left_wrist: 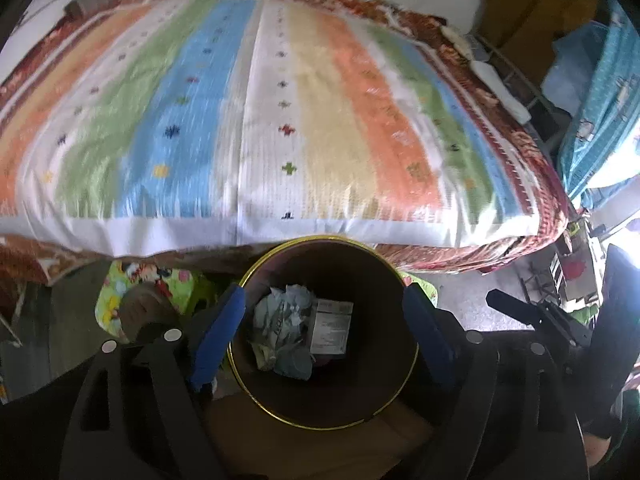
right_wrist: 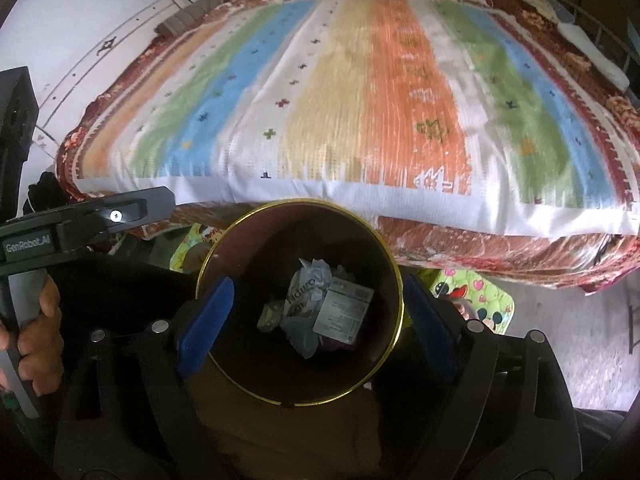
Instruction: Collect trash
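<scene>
Blue-padded left gripper point(left_wrist: 320, 334) jaws spread wide with nothing between the pads, right gripper point(right_wrist: 308, 320) likewise apart and empty, both above the gold-rimmed bin point(left_wrist: 256, 396), crumpled paper trash point(left_wrist: 286, 328) and a printed label point(right_wrist: 344, 316) lying at its bottom, striped blanket point(left_wrist: 260, 120) just beyond.

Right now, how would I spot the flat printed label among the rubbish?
Find the striped bedspread; below its edge stands a dark round bin with a gold rim. Inside, beside crumpled paper, lies the label: flat, rectangular, covered in fine print.
</scene>
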`<state>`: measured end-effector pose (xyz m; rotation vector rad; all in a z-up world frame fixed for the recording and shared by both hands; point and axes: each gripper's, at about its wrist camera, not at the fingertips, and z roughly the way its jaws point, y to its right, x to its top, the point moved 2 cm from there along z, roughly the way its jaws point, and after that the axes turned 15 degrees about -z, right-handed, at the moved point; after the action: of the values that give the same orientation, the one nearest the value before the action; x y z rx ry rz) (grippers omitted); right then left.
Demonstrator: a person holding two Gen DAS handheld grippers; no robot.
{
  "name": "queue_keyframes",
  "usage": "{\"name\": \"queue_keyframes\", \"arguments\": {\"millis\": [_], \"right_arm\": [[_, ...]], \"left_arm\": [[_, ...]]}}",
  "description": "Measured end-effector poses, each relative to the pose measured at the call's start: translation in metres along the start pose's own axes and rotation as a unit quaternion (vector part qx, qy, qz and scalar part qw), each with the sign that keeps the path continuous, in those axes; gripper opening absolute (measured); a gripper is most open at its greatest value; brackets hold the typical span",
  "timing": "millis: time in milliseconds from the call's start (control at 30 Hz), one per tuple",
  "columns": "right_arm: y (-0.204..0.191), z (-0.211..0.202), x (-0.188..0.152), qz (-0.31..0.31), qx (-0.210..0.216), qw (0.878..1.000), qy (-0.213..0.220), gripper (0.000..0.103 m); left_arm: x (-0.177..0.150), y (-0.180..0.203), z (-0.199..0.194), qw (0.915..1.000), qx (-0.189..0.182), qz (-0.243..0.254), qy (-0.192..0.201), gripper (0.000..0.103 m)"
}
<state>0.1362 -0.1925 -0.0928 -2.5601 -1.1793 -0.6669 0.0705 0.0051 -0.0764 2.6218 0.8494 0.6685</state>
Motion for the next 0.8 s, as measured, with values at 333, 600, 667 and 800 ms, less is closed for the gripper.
{"name": "queue_keyframes", "arguments": {"millis": [333, 600, 667, 800], "right_arm": [[-0.011, -0.035, -0.013, -0.015, -0.011, 0.999, 0.044, 0.085], [-0.02, -0.057, -0.029, -0.026, -0.013, 0.998, 0.062, 0.088], [-0.023, -0.06, -0.032, -0.031, -0.014, 0.997, 0.063, 0.089], [-0.029, -0.069, -0.04, -0.039, -0.016, 0.997, 0.07, 0.09]], "left_arm": [[-0.028, 0.002, -0.029, 0.9981, -0.017, 0.049, 0.034, 0.085], [-0.046, 0.003, -0.045, 0.9955, -0.038, 0.072, 0.048, 0.089], [-0.05, 0.003, -0.049, 0.995, -0.043, 0.076, 0.049, 0.09], [-0.059, 0.0, -0.057, 0.9941, -0.05, 0.08, 0.053, 0.093]]}}
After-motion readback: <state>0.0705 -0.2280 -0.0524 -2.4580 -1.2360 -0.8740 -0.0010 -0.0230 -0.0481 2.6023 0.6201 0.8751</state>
